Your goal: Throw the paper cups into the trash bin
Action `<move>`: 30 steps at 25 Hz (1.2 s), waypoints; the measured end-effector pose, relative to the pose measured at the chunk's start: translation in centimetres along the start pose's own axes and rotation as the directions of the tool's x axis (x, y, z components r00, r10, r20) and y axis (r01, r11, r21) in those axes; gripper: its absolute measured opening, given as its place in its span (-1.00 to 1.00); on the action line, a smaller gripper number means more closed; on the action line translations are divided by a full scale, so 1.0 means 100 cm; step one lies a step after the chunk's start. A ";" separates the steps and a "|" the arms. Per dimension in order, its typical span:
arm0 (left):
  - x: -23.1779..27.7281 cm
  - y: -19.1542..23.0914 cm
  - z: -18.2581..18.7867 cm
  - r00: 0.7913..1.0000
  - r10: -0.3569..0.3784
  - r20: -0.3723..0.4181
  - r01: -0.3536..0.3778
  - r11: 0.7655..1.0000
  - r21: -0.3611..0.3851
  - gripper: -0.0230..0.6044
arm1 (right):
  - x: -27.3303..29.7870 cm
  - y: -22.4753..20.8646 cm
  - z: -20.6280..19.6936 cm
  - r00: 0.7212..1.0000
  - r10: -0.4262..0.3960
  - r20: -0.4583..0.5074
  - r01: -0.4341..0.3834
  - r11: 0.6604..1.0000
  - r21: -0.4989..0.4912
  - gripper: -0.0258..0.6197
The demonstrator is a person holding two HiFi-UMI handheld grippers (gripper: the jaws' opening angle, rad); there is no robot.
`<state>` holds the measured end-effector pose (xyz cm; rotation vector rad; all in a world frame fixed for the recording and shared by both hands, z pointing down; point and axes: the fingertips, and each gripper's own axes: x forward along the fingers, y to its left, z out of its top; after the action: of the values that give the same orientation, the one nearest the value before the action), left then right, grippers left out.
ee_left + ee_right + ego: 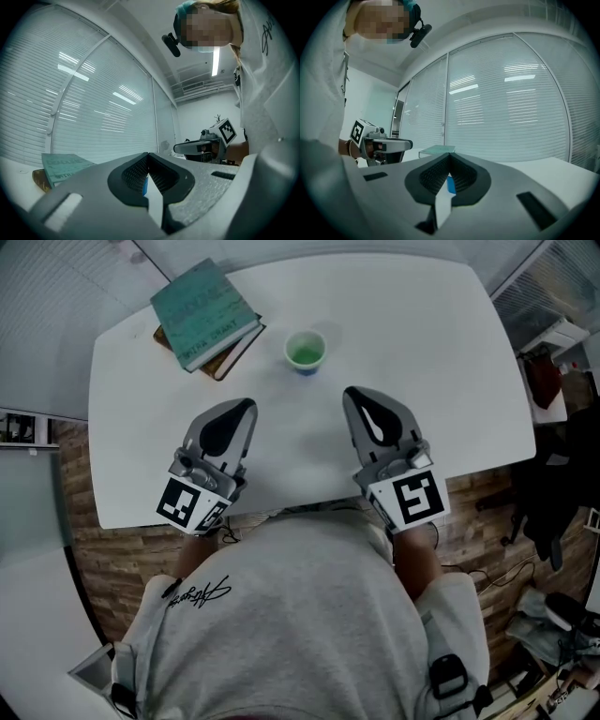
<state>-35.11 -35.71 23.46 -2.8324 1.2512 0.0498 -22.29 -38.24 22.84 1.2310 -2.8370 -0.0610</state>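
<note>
Only one cup (305,351) shows on the white tabletop (450,362). It is small and stands upright, with its mouth open to the camera. Its inside looks pale green, its rim is lighter, and a blue band shows at its foot. It stands apart from everything else, toward the far side of the tabletop, ahead of the gap between the two tools. To its left, near the far left corner, lie the books (202,315), a teal one stacked on a brown one.

The left tool (248,404) is held over the near part of the tabletop and points away from the person. Its jaws are pressed together at the tips with nothing between them. The right tool (349,392) is held beside it, well apart, and points the same way. Its jaws are likewise fully together and empty. Neither tool touches the cup.
</note>
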 end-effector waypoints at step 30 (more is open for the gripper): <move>-0.004 -0.006 -0.009 0.984 0.173 -0.040 -0.174 0.985 -0.009 -0.92 | 0.036 0.000 -0.062 0.944 0.256 -0.206 -0.255 0.966 0.033 -0.16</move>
<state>-34.96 -35.07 24.36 -2.7392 1.5083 0.0084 -24.35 -41.00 29.15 0.8042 -2.7827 0.0825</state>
